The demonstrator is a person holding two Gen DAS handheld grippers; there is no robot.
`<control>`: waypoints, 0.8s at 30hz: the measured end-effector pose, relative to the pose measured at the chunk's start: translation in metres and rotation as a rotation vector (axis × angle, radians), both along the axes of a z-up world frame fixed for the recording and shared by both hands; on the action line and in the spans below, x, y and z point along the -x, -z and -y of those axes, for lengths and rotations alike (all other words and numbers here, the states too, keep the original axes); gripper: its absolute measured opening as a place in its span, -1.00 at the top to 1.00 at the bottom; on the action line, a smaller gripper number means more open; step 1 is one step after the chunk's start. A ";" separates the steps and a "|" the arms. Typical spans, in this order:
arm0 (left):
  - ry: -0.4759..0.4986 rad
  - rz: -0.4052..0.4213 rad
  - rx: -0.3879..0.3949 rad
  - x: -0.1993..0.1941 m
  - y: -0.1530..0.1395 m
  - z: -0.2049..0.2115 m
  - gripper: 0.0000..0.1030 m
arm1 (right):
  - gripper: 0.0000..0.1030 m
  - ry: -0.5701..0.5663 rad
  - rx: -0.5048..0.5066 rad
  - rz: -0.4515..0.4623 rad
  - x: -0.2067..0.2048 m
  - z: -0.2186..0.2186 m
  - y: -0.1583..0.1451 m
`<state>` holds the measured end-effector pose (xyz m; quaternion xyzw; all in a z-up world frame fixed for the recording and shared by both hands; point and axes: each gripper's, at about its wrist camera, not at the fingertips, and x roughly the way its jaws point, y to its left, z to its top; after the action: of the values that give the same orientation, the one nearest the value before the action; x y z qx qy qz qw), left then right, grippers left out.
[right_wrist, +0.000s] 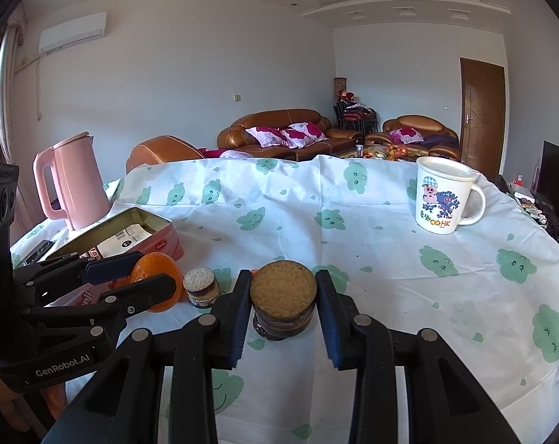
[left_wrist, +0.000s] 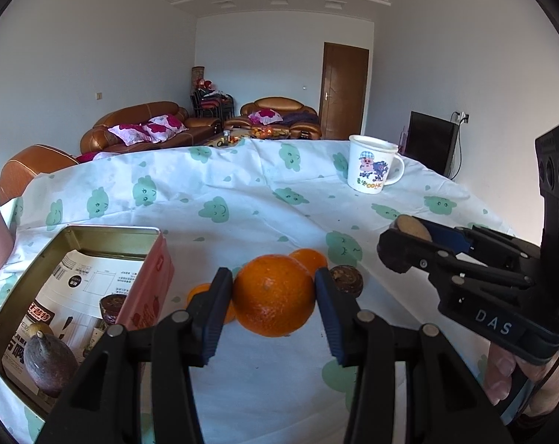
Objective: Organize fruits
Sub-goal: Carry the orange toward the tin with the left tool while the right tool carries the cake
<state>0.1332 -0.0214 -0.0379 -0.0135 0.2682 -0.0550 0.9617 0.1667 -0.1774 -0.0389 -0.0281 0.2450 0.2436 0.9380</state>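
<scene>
The left tool (left_wrist: 274,296) grips an orange (left_wrist: 274,294); the right tool (right_wrist: 283,298) clamps a halved dark fruit (right_wrist: 283,301) above the bench (right_wrist: 390,259).

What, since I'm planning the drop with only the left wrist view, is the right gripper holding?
Observer: The right gripper is shut on a short dark-skinned fruit piece, grainy yellow cut face up.
Operator: And the pink shape cut off at my left edge?
Observer: A pink kettle, standing just behind the open tin.
Operator: The dark lump by the oranges?
Observer: Another cut piece, pale face up, on the cloth beside the orange in the left gripper.
</scene>
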 end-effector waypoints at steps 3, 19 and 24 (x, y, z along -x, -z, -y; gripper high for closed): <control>-0.005 0.020 -0.008 0.003 -0.002 0.001 0.07 | 0.30 -0.001 -0.003 0.015 0.002 0.000 -0.002; -0.024 0.108 -0.023 0.019 -0.009 0.001 0.07 | 0.30 -0.005 -0.009 0.073 0.012 0.002 -0.006; -0.032 0.136 -0.023 0.025 -0.011 0.000 0.07 | 0.30 -0.005 -0.012 0.086 0.015 0.002 -0.007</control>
<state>0.1081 -0.0217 -0.0271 -0.0032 0.2027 -0.0373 0.9785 0.1518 -0.1799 -0.0319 -0.0334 0.2029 0.2461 0.9472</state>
